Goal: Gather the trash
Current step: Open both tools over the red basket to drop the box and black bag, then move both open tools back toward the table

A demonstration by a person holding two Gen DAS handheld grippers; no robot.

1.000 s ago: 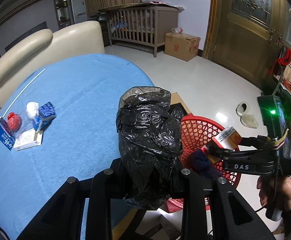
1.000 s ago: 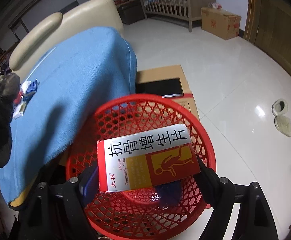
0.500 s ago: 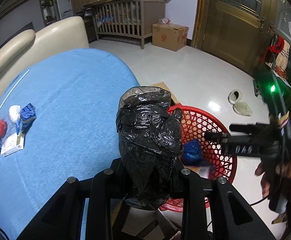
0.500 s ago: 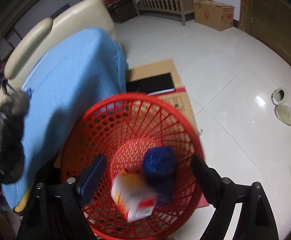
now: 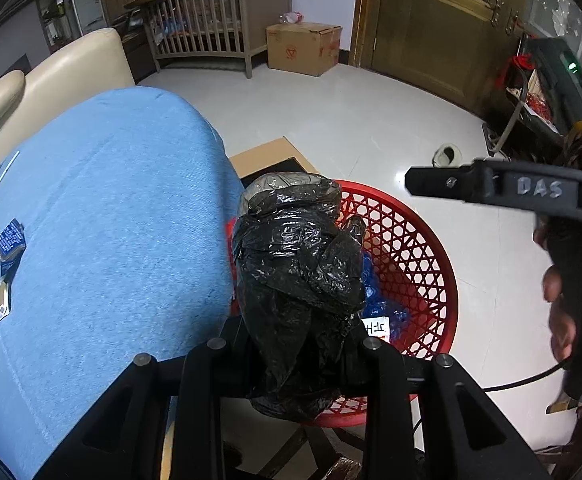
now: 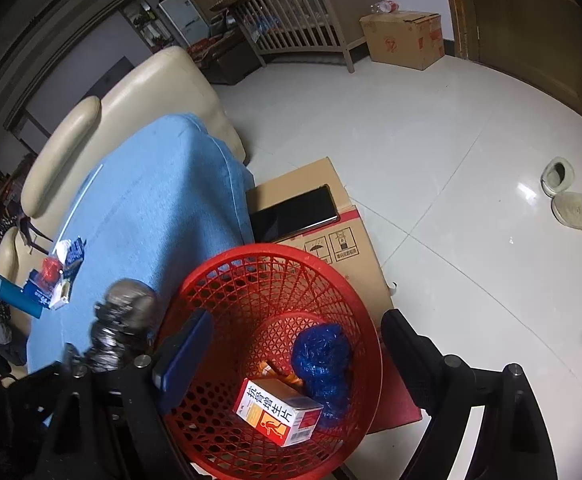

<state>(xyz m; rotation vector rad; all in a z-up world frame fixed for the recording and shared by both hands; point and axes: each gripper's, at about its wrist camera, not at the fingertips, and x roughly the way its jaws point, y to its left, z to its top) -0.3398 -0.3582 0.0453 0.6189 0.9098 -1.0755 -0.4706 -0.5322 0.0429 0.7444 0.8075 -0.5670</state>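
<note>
Left tongs point(image 5: 297, 354) clenched on a crumpled black plastic bag bundle point(image 5: 299, 280), bundle standing upright between the fingers, long axis running away from the tongs. Bundle sits over the near-left rim of the red plastic lattice basket point(image 5: 419, 248), at the seam between basket and the blue cloth-covered counter point(image 5: 111, 220). Basket opening lies just ahead and to the right of the left tongs, so the drop looks like a short push forward-right, then release.

Right tongs point(image 6: 295, 344) spread wide, gripping nothing, hanging above the basket mouth. Directly below them in the basket: a white-and-orange medicine carton point(image 6: 279, 410) lying flat, a crumpled blue plastic wad point(image 6: 325, 360) beside it on the right, touching, and a small orange wrapper point(image 6: 275, 372) behind the carton.

Remaining trash: a small cluster of blue-and-white packets and a red item point(image 6: 57, 276) far out on the counter, left of and beyond both tongs, well apart from the basket. A blue cylinder point(image 6: 11, 294) lies just beside the cluster. Left tongs are on the nearer side but busy; right tongs are free.

Edges: counter edge drops off right against the basket; a flat brown cardboard box point(image 6: 331, 220) carries the basket. Floor beyond is open. The 2 tongs are near each other over the rim, so a bump is possible.
</note>
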